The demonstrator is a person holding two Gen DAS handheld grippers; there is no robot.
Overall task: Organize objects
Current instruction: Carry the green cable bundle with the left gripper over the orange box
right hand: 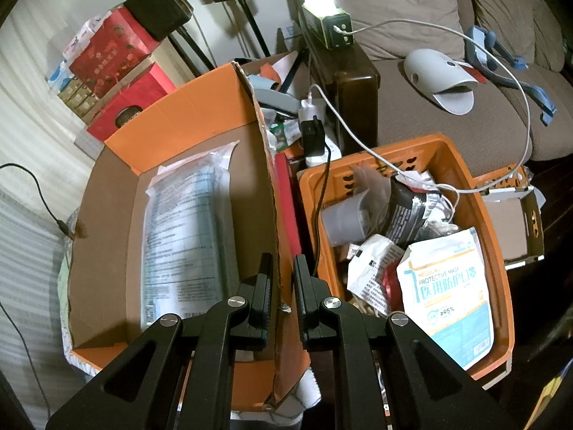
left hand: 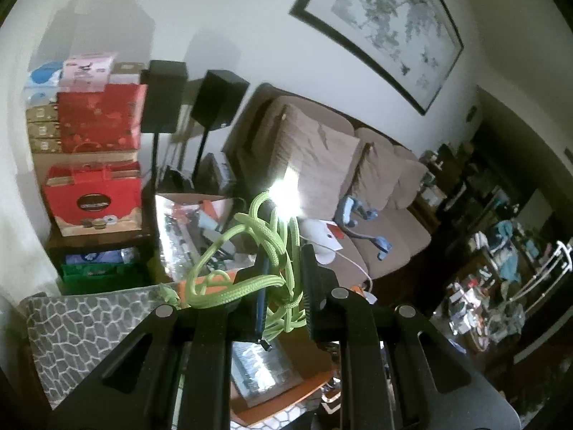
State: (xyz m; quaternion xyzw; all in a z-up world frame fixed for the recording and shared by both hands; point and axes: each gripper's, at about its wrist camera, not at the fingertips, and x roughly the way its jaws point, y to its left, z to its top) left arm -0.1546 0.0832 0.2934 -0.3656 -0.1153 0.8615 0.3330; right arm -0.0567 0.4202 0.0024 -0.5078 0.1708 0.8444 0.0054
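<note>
My left gripper [left hand: 284,279] is shut on a bundle of lime-green braided cord [left hand: 250,251], held up in the air above the boxes; a small black plug hangs below it. My right gripper [right hand: 283,268] straddles the right wall of an orange cardboard box [right hand: 179,122], its fingers close on either side of the wall. The box holds a flat clear plastic packet [right hand: 186,222]. An orange plastic basket [right hand: 487,222] to the right holds mask packets, a grey cup and wrappers.
A brown sofa [right hand: 429,114] lies behind, with a white device [right hand: 437,75] and a blue holder on it. A lit lamp [right hand: 322,18], power strip and white cable sit near the basket. Red gift boxes [left hand: 96,122] and black speakers [left hand: 163,96] stand by the wall.
</note>
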